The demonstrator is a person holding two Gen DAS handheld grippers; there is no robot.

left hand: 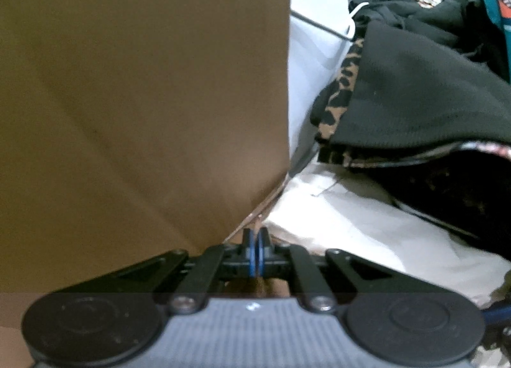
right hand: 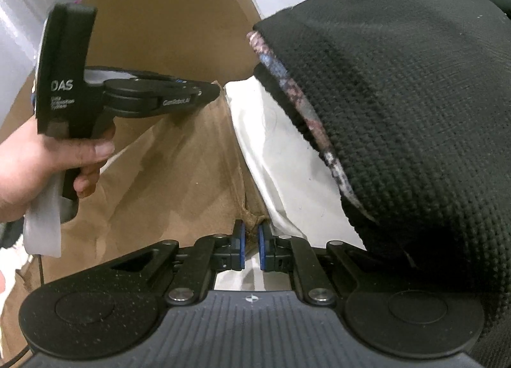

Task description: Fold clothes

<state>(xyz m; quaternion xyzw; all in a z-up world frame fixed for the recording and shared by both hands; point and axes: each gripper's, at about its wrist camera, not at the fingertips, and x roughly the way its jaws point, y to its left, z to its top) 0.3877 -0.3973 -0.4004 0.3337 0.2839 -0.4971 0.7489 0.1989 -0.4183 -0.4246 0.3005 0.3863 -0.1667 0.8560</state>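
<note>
The tan cloth lies on the white bed, left of the black pile. The left gripper pinches its raised fold; the right gripper pinches its near corner, the fold running away between them.

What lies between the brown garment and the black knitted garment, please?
In the right wrist view, a strip of white cloth separates the brown garment from the black knitted garment; nothing else lies on it.

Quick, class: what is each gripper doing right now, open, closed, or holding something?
Left gripper: shut on the tan garment.
Right gripper: shut on the tan garment's edge.
</note>
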